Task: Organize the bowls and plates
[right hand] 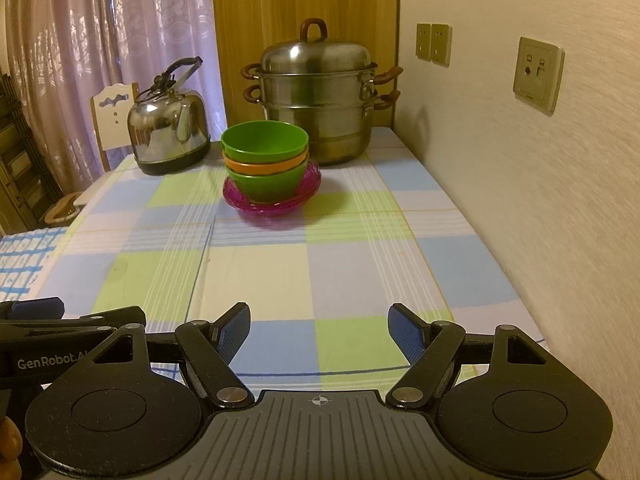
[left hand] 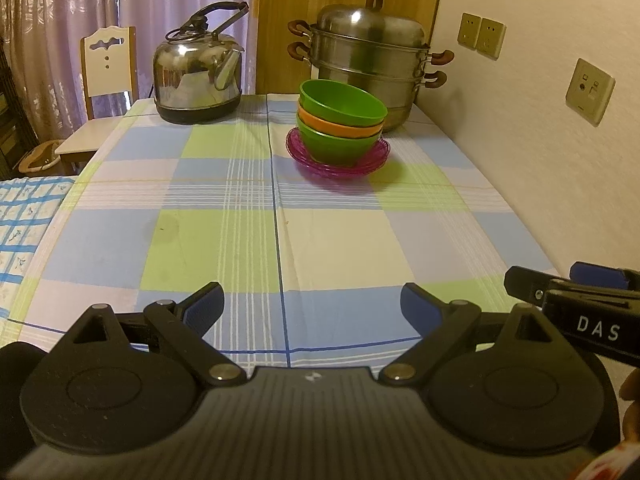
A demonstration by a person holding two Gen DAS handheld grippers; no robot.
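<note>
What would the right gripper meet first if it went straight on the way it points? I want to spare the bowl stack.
Probably bare tablecloth: the open right gripper points down at the table, well short of the stacked bowls on the pink plates. Depth is unclear.

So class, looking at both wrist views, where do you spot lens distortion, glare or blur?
Left wrist view: the table edges bow outward, fisheye distortion; the kettle shows bright glare. Right wrist view: the wall smears toward the frame edge, the steamer pot lid gleams, and warm dim light tints everything yellowish.
</note>
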